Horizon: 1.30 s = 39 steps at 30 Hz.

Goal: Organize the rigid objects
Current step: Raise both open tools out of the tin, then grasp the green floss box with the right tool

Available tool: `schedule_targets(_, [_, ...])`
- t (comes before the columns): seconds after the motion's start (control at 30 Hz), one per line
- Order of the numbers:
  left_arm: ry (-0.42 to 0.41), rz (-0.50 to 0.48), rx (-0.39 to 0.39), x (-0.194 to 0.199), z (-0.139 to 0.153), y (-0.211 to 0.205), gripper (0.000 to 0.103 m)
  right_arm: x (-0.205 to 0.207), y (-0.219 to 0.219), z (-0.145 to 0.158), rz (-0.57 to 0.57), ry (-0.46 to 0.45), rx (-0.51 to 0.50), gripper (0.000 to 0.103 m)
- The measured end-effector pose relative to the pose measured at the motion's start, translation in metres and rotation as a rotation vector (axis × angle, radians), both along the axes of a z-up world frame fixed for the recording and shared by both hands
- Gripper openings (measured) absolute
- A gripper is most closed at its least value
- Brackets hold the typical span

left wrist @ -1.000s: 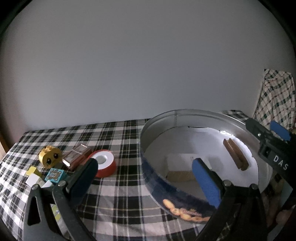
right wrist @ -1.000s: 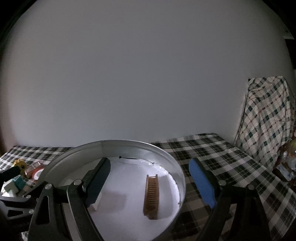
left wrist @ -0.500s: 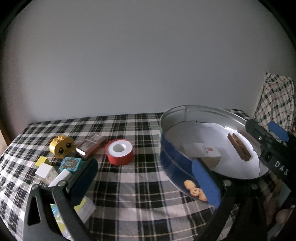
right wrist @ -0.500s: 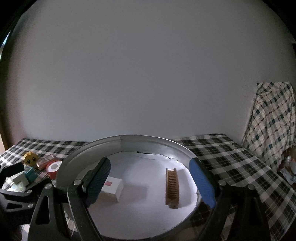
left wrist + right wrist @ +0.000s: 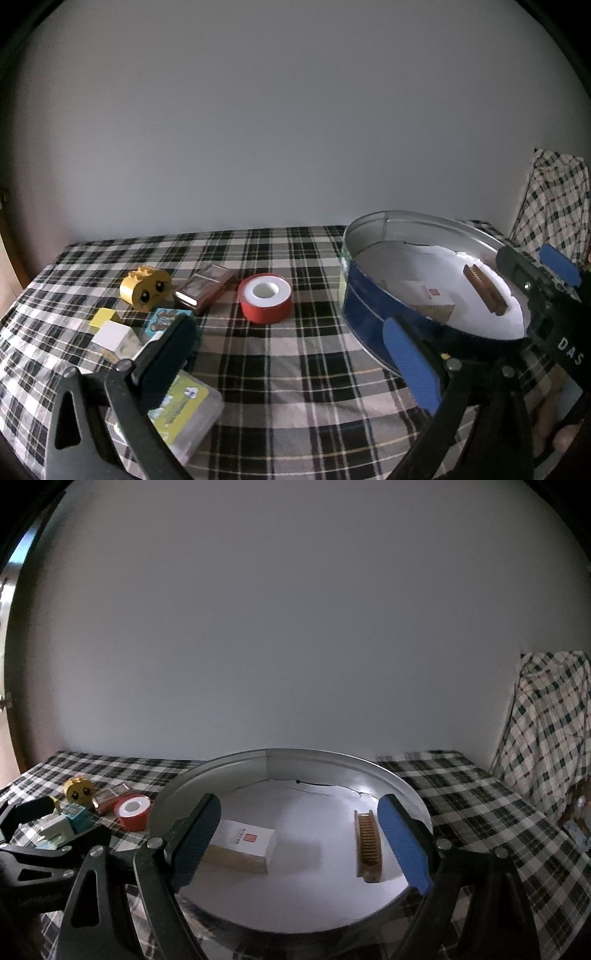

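Left wrist view: the left gripper (image 5: pixel 291 354) fills the foreground with its two fingers spread wide and nothing between them, hovering over a black-and-white checked tablecloth (image 5: pixel 280 373). Just under its near-side finger lies a clear plastic case (image 5: pixel 184 417) with a yellow-green label. Using the round blue tin (image 5: pixel 369 314) as the landmark: it sits to the far side of the cloth from the small items, its inside lined in white. Beyond the case, well apart from the tin, cluster a white block (image 5: pixel 110 334), a small yellow block (image 5: pixel 101 317) and a teal block with a picture (image 5: pixel 162 319). Farther back stand a yellow toy brick with a face (image 5: pixel 146 288), a brown rectangular box (image 5: pixel 205 290), and, nearest the tin, a red tape roll (image 5: pixel 265 298) lying flat with its white core upward.

Right wrist view: the right gripper (image 5: pixel 299 838) hangs over the tin's (image 5: pixel 332 760) near rim, fingers spread wide, gripping nothing. Inside the tin, a white box with a red mark (image 5: pixel 242 843) lies on the floor near the tape side, and a wooden comb-like brush (image 5: pixel 367 843) lies near the opposite side; the two are apart. Past the tin, the cloth runs back to a plain pale wall (image 5: pixel 295 627). A checked fabric (image 5: pixel 550 731) hangs at the far edge, away from the tin.
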<state>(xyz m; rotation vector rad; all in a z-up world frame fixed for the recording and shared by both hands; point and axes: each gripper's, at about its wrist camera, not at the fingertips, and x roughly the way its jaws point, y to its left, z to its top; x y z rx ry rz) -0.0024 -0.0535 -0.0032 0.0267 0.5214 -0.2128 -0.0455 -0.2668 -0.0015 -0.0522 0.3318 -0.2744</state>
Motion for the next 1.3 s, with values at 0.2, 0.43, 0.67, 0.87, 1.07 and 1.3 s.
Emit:
schedule_targets(0.2, [-0.002,0.03,0.0,0.002,-0.001,0.021,0.103,0.002,0.022,-0.003,0.062,0.02,0.024,0.089])
schedule_targets(0.43, [0.012,0.069,-0.009,0.007,-0.003,0.048,0.103,0.008,0.058,-0.007,0.134,0.032,0.007,0.089])
schedule_targets(0.67, [0.022,0.098,-0.013,0.01,-0.005,0.075,0.103,0.015,0.086,-0.011,0.188,0.051,0.002,0.089])
schedule_targets(0.87, [0.049,0.146,-0.025,0.017,-0.009,0.108,0.103,0.023,0.101,-0.016,0.247,0.104,0.023,0.089])
schedule_targets(1.07, [0.074,0.233,-0.037,0.027,-0.015,0.157,0.103,0.039,0.122,-0.027,0.394,0.211,0.07,0.089])
schedule_targets(1.3, [0.128,0.336,-0.107,0.038,-0.023,0.216,0.102,0.067,0.164,-0.053,0.6,0.436,0.093,0.089])
